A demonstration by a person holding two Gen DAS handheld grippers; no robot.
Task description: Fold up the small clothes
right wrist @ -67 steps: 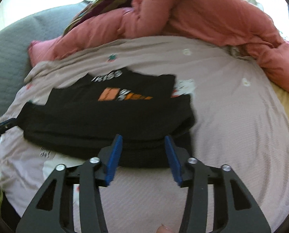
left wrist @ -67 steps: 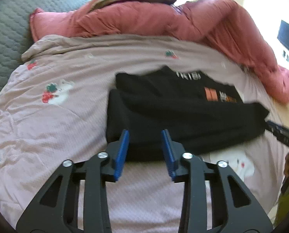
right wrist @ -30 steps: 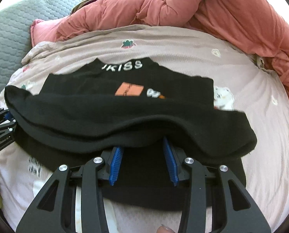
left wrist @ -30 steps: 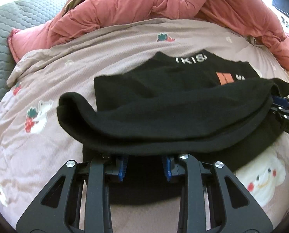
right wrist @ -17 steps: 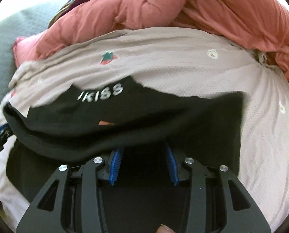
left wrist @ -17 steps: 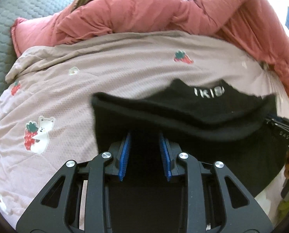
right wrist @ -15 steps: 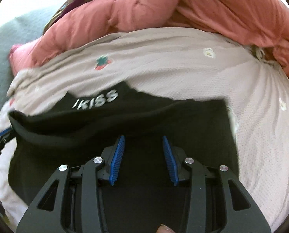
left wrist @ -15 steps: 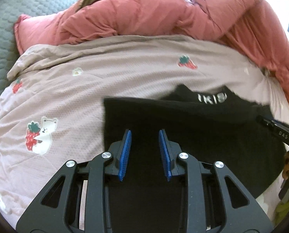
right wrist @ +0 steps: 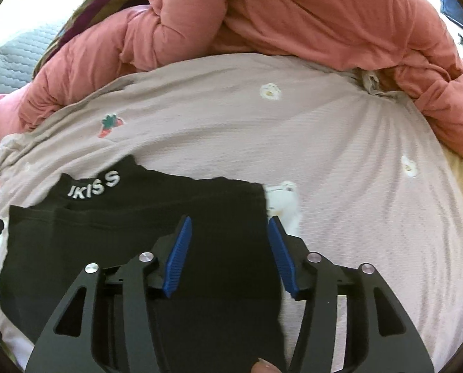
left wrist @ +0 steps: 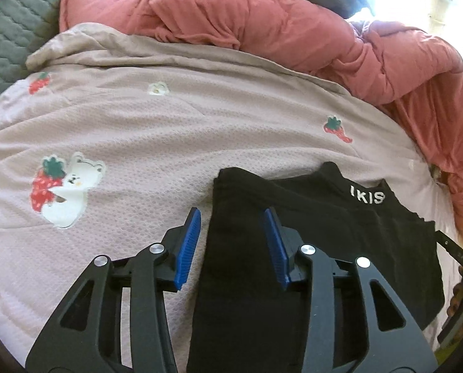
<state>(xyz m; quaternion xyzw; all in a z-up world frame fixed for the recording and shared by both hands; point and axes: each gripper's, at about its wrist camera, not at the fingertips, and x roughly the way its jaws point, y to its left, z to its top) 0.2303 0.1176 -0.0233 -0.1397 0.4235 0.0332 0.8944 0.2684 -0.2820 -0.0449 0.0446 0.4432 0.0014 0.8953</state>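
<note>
A black garment with white collar lettering lies folded flat on a pink printed bedsheet. My left gripper hovers over the garment's left edge, jaws opening, pads clear of the cloth. In the right wrist view the same garment fills the lower left, and my right gripper stands over its right edge, jaws opening too. Neither pair of blue pads presses on the fabric.
A bulky pink duvet is heaped along the far side of the bed. A grey quilted cover lies at the far left. The other gripper's black tip shows at the right edge of the left wrist view.
The near edge of the garment was lifted, carried forward and laid over the far half, covering the orange print. Both grippers then let go and spread their jaws.
</note>
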